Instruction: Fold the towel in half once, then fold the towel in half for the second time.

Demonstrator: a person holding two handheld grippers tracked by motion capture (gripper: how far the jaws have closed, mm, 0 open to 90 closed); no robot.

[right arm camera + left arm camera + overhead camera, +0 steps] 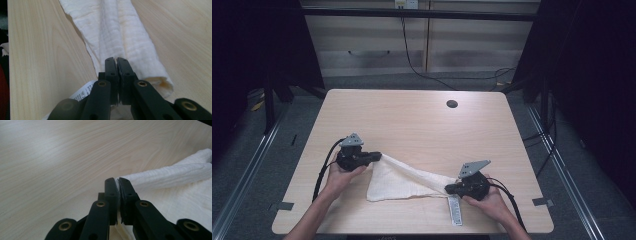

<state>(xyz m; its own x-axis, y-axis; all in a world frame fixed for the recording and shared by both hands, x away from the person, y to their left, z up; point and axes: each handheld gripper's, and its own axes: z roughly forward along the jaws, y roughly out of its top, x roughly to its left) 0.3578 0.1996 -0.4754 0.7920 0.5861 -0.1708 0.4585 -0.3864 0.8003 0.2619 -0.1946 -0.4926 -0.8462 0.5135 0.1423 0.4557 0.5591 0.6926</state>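
Right tool (pixel 449 189) nearest the front edge, jaws clamped on a corner of the white cloth (pixel 399 181); care label (pixel 454 210) lies just beside it. Left tool (pixel 378 156) likewise pinched shut on the opposite corner. The cloth lies on the bench (pixel 422 125), one folded edge stretched between the tools, the rest spread in a triangle toward the front. Judged: fold partly made, flattening and further folds left. Far half of the bench is bare; the front edge is close to the right hand.
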